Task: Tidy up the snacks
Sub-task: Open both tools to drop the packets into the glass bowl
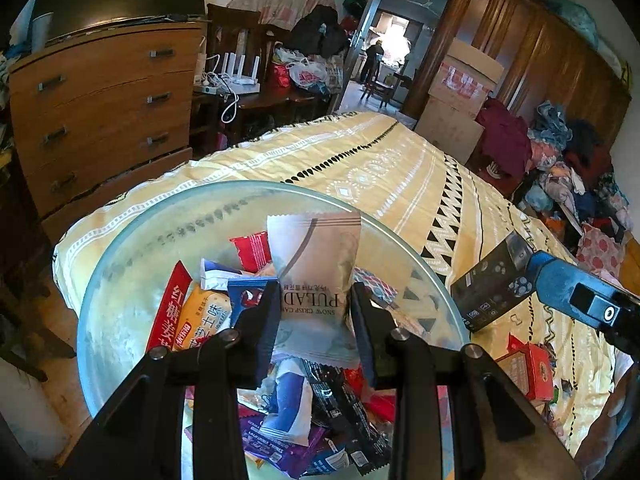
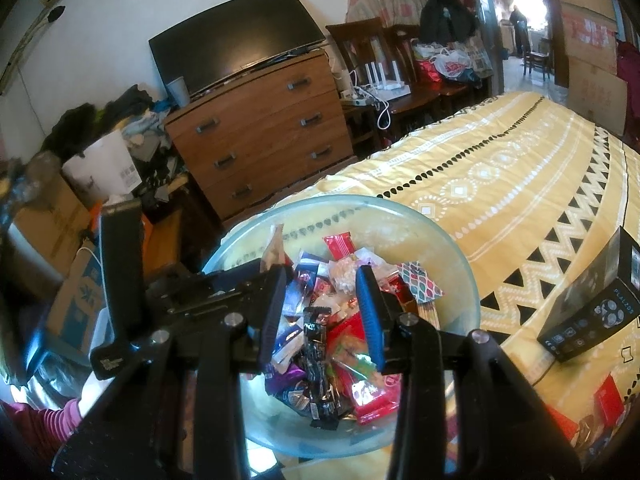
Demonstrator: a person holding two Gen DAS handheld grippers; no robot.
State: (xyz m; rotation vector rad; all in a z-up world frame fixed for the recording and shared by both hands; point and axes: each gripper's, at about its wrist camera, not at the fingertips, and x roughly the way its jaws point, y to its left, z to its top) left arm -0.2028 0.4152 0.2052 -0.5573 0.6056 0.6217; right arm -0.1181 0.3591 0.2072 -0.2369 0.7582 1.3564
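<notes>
A wide glass bowl (image 1: 132,240) (image 2: 460,264) rests on the yellow patterned bedspread (image 1: 400,184) and holds several mixed snack packets. My left gripper (image 1: 314,312) is shut on a white and silver snack packet (image 1: 316,264), which it holds upright above the heap. In the right wrist view this packet (image 2: 274,250) shows edge-on at the bowl's left side, where the left gripper (image 2: 256,276) reaches in. My right gripper (image 2: 322,312) hangs over the bowl's middle. Its jaws stand apart with nothing gripped, and a black packet (image 2: 318,364) lies below in the heap.
A black carton (image 2: 592,312) (image 1: 496,292) and a red box (image 1: 528,368) lie on the bed to the right of the bowl. A wooden chest of drawers (image 2: 260,132) stands beyond the bed's left side. Clothes (image 1: 568,168) are piled at the right.
</notes>
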